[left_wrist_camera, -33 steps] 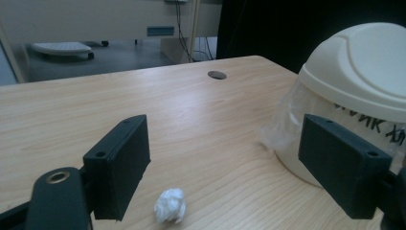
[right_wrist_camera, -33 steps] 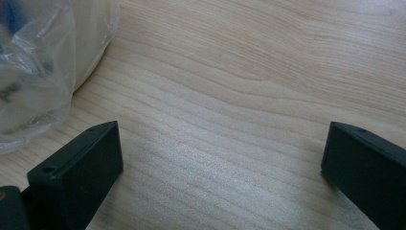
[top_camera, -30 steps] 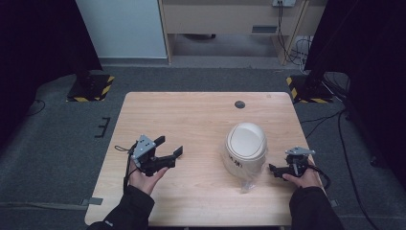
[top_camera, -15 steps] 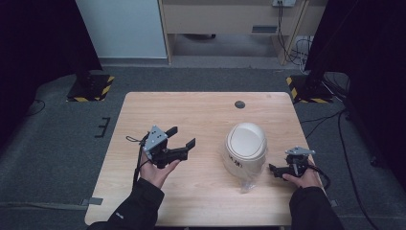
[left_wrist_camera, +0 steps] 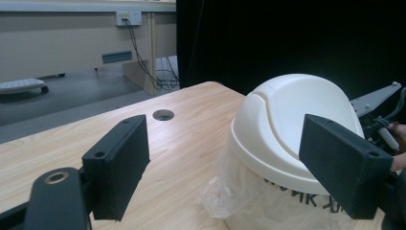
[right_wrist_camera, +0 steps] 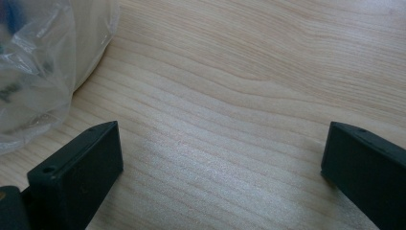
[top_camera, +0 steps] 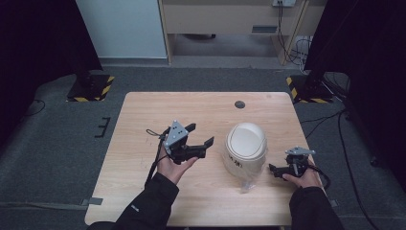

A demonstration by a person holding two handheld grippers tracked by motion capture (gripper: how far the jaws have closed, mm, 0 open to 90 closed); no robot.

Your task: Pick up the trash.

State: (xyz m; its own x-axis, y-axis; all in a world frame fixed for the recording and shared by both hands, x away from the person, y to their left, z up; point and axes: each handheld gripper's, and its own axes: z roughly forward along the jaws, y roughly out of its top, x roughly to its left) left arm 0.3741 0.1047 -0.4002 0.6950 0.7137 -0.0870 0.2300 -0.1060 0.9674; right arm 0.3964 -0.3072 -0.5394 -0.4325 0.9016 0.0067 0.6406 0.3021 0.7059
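The bench (top_camera: 143,191) spreads pale and wooden under everything, its grain running plain beneath both tools. On it, right of centre, sits the white bin (top_camera: 245,148), the landmark here: a domed swing-lid top, dark lettering on its side, and a clear plastic liner (left_wrist_camera: 225,191) bunched out around its lower edge. To the bin's left, the left claw (top_camera: 200,134) hangs above the wood in a raised hand, jaws spread wide and gripping nothing, pointed toward the bin; in the left gripper view the dome fills the gap between those two black jaws, near but not touching. To the bin's right, low and close to the bench's near corner, the right claw (top_camera: 272,168) rests in the other hand, jaws likewise parted and empty, aimed at the bin's base; its own view shows bare wood between the jaws and the crinkled liner just beyond the left one. Behind the bin, toward the far edge, a small dark cable hole (top_camera: 240,104) marks the wood.
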